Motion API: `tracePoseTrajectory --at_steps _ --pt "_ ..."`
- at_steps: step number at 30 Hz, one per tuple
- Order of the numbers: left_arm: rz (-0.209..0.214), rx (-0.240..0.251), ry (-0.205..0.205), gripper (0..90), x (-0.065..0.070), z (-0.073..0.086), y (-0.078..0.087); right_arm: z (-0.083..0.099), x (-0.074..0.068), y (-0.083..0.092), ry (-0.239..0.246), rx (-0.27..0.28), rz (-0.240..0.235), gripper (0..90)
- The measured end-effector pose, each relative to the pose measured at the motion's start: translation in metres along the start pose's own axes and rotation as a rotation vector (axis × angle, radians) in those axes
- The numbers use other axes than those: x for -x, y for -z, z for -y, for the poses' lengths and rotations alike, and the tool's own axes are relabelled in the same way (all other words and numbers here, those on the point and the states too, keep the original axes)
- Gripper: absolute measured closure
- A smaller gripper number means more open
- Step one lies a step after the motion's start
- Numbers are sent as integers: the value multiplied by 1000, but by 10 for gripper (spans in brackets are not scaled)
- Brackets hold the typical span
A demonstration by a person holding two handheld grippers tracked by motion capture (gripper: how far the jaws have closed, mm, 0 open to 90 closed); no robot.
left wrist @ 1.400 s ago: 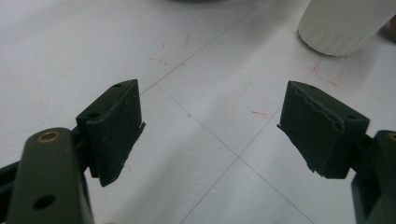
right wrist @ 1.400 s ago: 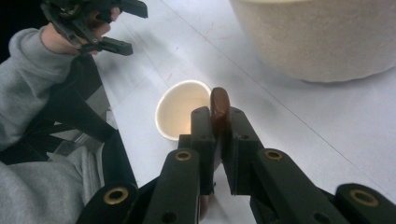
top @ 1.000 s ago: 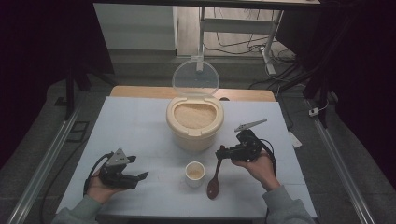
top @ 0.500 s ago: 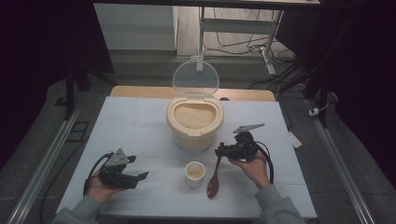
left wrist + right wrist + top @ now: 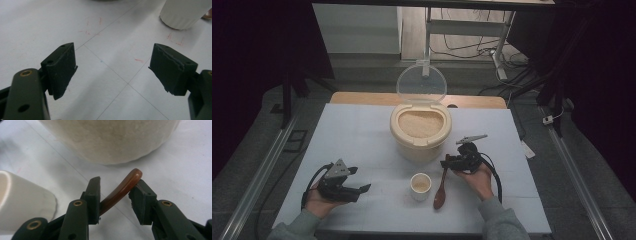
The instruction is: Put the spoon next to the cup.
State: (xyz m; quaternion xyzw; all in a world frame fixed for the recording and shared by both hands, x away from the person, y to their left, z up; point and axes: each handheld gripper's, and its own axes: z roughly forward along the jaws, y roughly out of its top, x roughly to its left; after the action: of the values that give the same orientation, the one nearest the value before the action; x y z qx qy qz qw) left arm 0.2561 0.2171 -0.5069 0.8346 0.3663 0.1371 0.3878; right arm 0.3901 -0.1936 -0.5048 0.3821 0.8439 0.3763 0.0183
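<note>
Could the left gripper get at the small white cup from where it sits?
Probably yes: the left gripper rests with jaws wide open, and bare white table lies between it and the small white cup.

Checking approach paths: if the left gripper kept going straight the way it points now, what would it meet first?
Probably the white cup: the left gripper, jaws open, points across bare table slightly left of it, so it might narrowly pass.

Table (image 5: 362, 135) evenly lit from above, dark surroundings falling to near black, faint soft shadows under the cup (image 5: 420, 186) and spoon (image 5: 440, 192), gripper views washed pale, near jaws soft, container (image 5: 110, 140) blurred, slight grain throughout
</note>
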Motion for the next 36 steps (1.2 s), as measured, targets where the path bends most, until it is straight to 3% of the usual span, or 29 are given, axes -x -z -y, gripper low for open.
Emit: tracePoseTrajectory --at_steps 3,10,16,23,30,36 --pt "0 -1 0 209 0 0 0 2 2 -5 0 -20 42 573" --pt "0 -1 0 209 0 0 0 6 3 -11 -13 -32 85 549" --pt "0 0 0 209 0 0 0 6 -1 -10 6 -32 150 494" --pt "-3 4 2 209 0 0 1 7 -3 9 11 75 157 484" --pt "-9 11 8 208 0 1 1 16 -12 43 109 191 99 459" --pt "-12 12 9 201 0 1 1 32 -17 67 185 232 84 456"
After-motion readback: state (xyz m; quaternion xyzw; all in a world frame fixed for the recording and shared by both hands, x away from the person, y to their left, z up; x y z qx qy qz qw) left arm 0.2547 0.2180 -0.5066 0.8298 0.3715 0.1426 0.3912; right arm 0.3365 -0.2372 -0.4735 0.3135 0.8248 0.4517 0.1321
